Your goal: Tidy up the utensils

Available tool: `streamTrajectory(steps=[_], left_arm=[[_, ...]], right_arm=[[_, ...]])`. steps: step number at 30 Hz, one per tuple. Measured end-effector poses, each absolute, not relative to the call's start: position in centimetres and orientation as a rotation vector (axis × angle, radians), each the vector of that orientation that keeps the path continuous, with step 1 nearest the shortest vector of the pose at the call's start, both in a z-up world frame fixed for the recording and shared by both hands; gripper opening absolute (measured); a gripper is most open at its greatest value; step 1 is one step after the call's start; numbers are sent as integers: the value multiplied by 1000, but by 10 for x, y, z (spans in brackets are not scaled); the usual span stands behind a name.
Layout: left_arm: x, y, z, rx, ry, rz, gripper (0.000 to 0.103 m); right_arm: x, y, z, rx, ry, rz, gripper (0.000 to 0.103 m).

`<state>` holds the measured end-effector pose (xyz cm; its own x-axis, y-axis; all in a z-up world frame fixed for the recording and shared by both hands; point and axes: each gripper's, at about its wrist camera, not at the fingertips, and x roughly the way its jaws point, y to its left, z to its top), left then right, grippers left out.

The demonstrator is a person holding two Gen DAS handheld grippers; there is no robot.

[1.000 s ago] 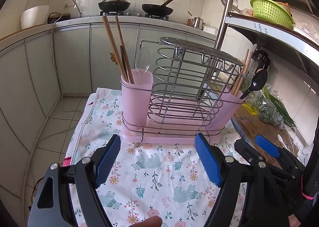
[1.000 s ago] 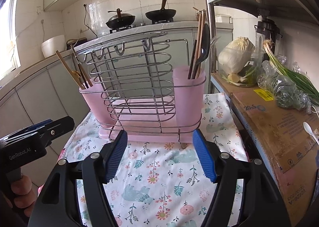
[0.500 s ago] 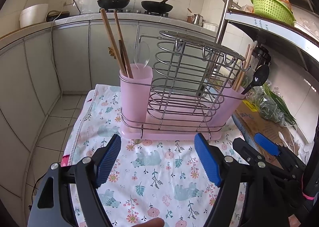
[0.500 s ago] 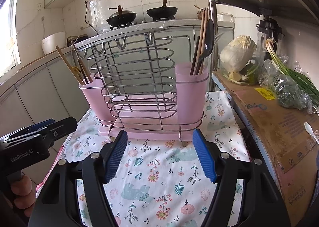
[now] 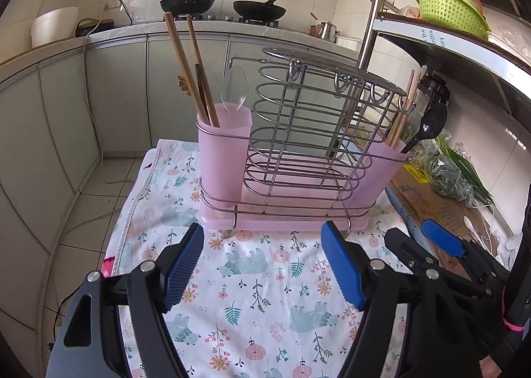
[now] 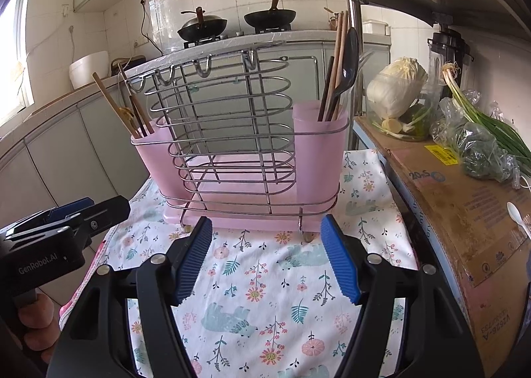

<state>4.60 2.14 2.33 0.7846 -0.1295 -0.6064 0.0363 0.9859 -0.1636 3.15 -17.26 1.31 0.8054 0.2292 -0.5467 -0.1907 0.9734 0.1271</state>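
Note:
A pink utensil holder with a wire rack (image 5: 298, 152) (image 6: 232, 145) stands on a floral cloth (image 5: 259, 278) (image 6: 259, 278). Its left cup (image 5: 224, 152) holds wooden chopsticks (image 5: 189, 69) and a clear spoon (image 5: 234, 89). Its right cup (image 6: 320, 152) holds chopsticks (image 6: 338, 59) and a black spoon (image 6: 348, 62). My left gripper (image 5: 262, 265) is open and empty, in front of the holder. My right gripper (image 6: 265, 258) is open and empty, also in front of the holder. White plastic spoons (image 6: 516, 215) lie on a cardboard box (image 6: 458, 198) to the right.
A metal shelf post (image 5: 375, 3) stands behind the holder. Cabbage (image 6: 398, 86) and bagged greens (image 6: 478, 145) sit on the box. Kitchen cabinets, a counter with woks (image 5: 187, 1) and a green basket (image 5: 448, 9) on the shelf lie beyond. The table's left edge drops to tiled floor.
Both grippers have drawn back and risen slightly from the holder, which now appears a little farther away. Both stay open and empty.

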Motion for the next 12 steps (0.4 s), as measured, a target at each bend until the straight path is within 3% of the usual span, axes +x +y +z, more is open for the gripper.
streamTrajectory(steps=[12], left_arm=[[55,30,13,-158,695,-56,69]], right_arm=[[35,-174,6,61,609,219,68]])
